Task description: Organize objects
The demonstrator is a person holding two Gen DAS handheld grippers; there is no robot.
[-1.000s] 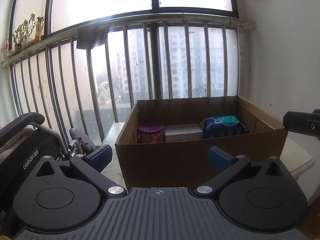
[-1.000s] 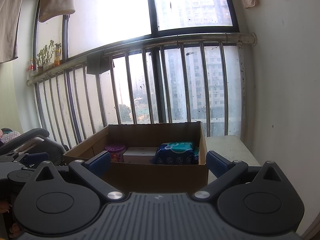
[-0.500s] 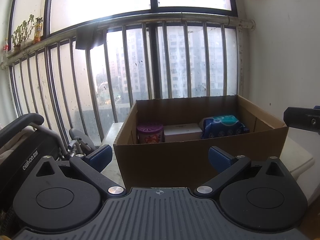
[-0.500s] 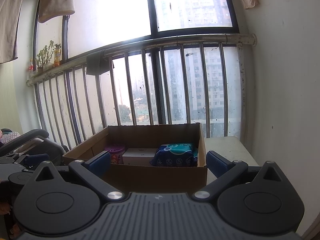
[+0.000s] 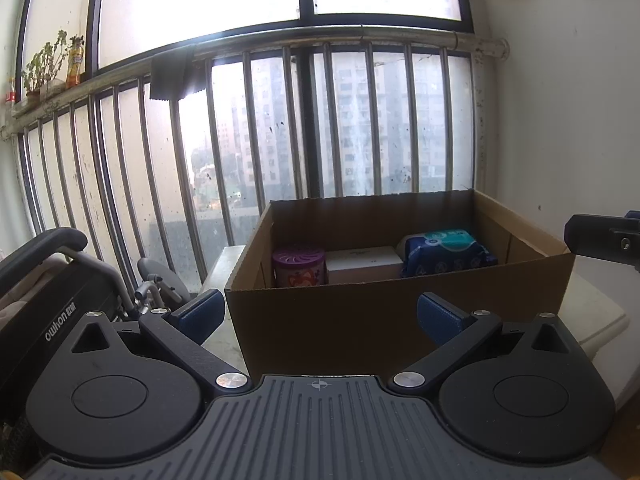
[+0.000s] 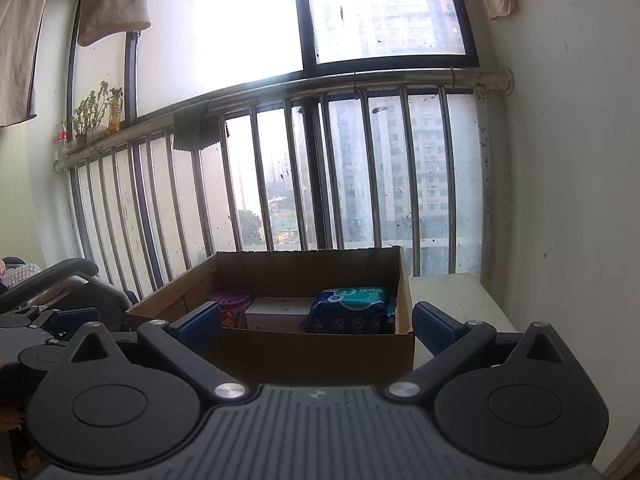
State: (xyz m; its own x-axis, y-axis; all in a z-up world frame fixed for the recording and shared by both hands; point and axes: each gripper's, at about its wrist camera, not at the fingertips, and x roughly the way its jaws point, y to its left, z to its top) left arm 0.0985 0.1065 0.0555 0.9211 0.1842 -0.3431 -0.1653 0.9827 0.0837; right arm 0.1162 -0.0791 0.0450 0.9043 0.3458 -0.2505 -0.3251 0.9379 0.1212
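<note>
Inside one cardboard box [image 5: 400, 320] sit three items (both tongs spread, empty).

Left hand-held gripper [image 5: 320, 316] and right hand-held gripper [image 6: 318, 322] both spread wide, empty.

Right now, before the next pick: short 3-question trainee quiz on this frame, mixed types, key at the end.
1. True or false: the left gripper is shut on an item.
2. Multiple choice: in the cardboard box, what sits between the purple canister and the blue wipes pack? A) a white box B) a bottle C) nothing
3. Fill in: from the right wrist view, the wipes pack lies toward the ____ wall of the box.

Key
1. False. Both it and the right gripper are open and hold nothing.
2. A, the white box.
3. Right.
</note>
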